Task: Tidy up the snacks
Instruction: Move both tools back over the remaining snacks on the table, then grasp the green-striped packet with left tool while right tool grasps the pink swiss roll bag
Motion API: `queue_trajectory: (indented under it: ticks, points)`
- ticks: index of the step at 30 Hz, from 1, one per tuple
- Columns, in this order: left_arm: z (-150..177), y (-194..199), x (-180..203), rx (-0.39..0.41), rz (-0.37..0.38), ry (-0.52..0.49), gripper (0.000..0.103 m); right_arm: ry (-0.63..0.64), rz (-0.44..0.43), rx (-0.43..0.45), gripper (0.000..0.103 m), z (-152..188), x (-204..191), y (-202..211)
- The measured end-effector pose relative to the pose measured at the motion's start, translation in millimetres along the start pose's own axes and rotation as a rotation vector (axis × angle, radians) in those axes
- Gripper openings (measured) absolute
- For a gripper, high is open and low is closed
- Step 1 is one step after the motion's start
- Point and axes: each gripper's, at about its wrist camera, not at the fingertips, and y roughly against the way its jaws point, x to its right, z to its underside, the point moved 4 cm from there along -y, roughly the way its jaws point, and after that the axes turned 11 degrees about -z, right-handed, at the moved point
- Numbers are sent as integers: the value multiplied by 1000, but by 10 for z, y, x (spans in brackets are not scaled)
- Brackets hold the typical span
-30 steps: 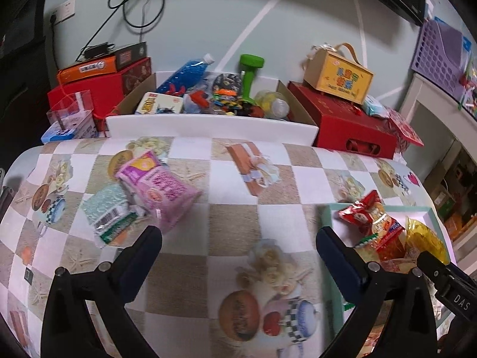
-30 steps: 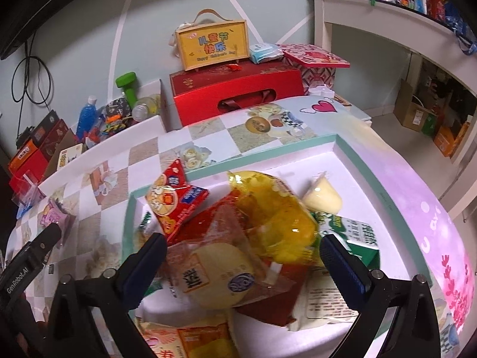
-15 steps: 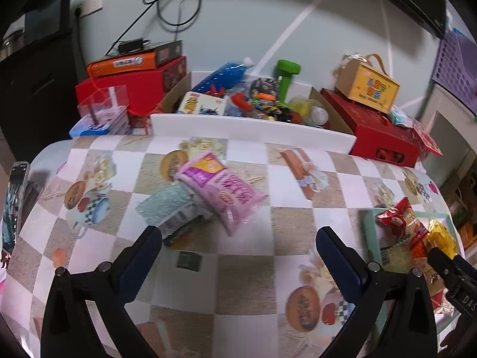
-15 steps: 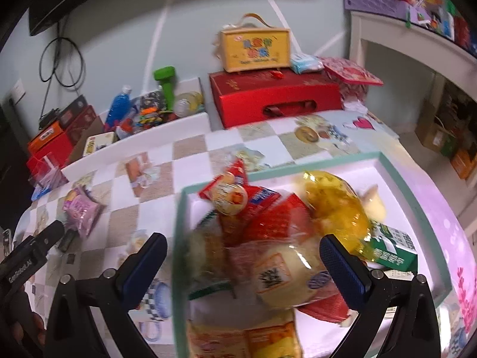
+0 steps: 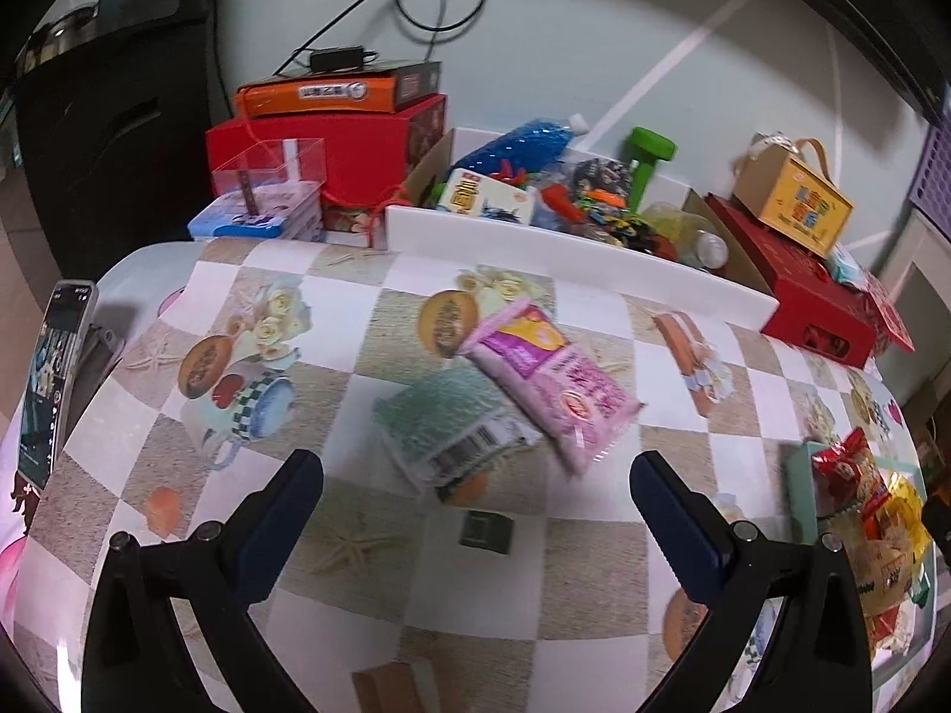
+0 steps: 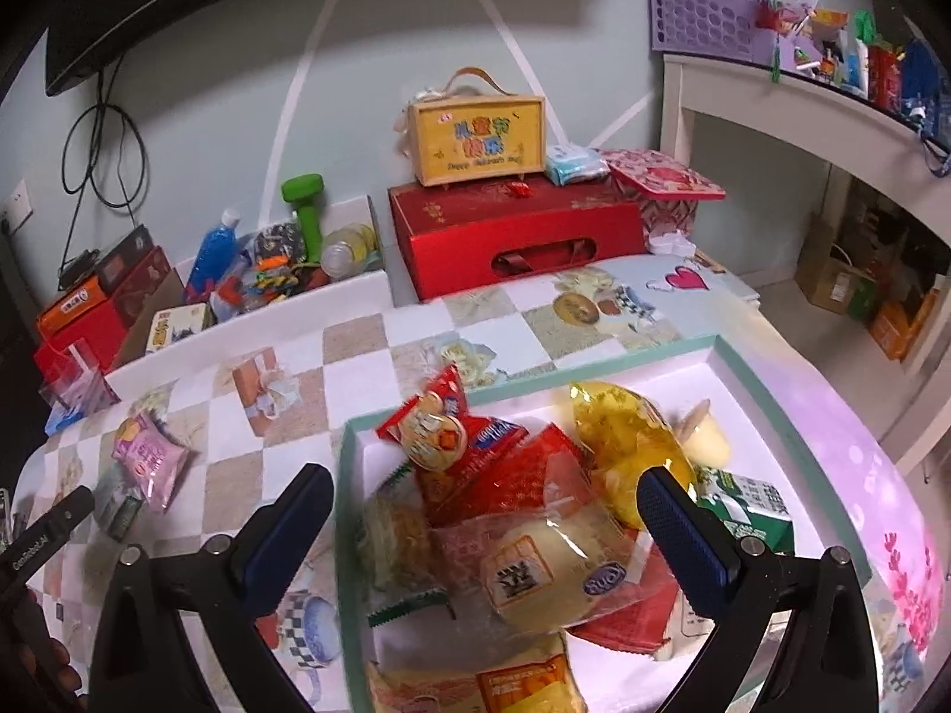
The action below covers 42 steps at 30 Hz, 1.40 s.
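My left gripper (image 5: 475, 490) hangs wide open and empty over the checkered tabletop (image 5: 368, 570), its jaws flanking two snacks ahead: a pink packet (image 5: 550, 377) lying partly across a pale green packet (image 5: 452, 431) whose barcode label faces me. The print on both is too blurred for me to read. A small dark square (image 5: 487, 532) sits on the cloth just nearer to me, between the jaws. A phone (image 5: 50, 380) stands at the tabletop's left edge, and a white ledge (image 5: 570, 264) closes off the far side. My right gripper (image 6: 484, 517) is equally wide open with nothing in it, poised above the green-rimmed tray (image 6: 790, 416), which is piled with a red packet (image 6: 449, 437), a yellow bag (image 6: 630, 445), a clear-wrapped bun (image 6: 547, 570) and a green and white carton (image 6: 752, 511). The tray's right half shows bare white floor. On the other gripper's body I read "GenRobot.AI" (image 6: 38, 540). Behind, a yellow gift box (image 6: 478, 139) says "Happy Children's Day".
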Motion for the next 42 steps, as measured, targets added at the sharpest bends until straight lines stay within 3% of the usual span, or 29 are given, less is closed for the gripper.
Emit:
queue_trajectory:
  ticks: [4,15,21,32,42]
  points:
    - [-31,-81,-165,-15,-18,29,103,42,-47,-10,103,-22,-240,-73]
    - [-89,-301,-517,-36,-29,70,103,190,-327,-98,103,71,-1307,-492]
    - [-99,-445,-541,-54,-10,58,103,256,-405,-151,103,122,-1734,-787]
    - [-59,-690,-474,-84,-1,33,103,328,-450,-247,103,165,-2085,-1312]
    - [-44,-786,-593,-104,5,86,103,333,-503,-294,103,196,-2322,-1544]
